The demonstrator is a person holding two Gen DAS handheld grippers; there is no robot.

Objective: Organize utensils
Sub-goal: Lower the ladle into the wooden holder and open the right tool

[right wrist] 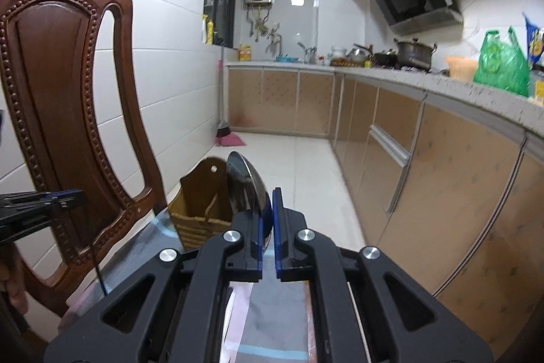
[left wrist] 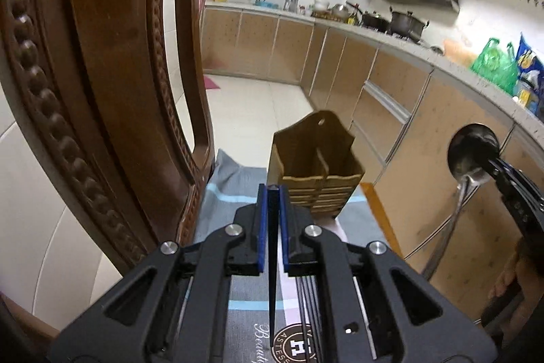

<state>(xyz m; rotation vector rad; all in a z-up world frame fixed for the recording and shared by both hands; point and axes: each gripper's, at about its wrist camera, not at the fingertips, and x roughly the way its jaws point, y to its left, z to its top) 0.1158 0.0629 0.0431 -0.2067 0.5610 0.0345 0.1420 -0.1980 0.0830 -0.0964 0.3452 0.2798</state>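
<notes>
my left tool (left wrist: 273, 193) is closed on a dark chopstick (left wrist: 273, 278), pinched near one end, with its long axis running back toward me and its thin tip hanging over the cloth (left wrist: 238, 189). my right tool (right wrist: 272, 203) is closed on a spoon (right wrist: 246, 186) at the neck, bowl up and forward, handle hanging down below the jaws. the holder (left wrist: 318, 165) stands at the far end of the cloth-covered counter, straight ahead of the left tool and ahead-left of the right one, its two open slots facing up. as i judge it, the left tool is the nearer, but the chopstick lies almost level and would need tipping upright to drop into a slot. on the cloth near me i can read "beauty" in script and part of a round badge with an "h"; the rest is cut off. wall writing beyond the chair (right wrist: 64, 111) is too small to read.
</notes>
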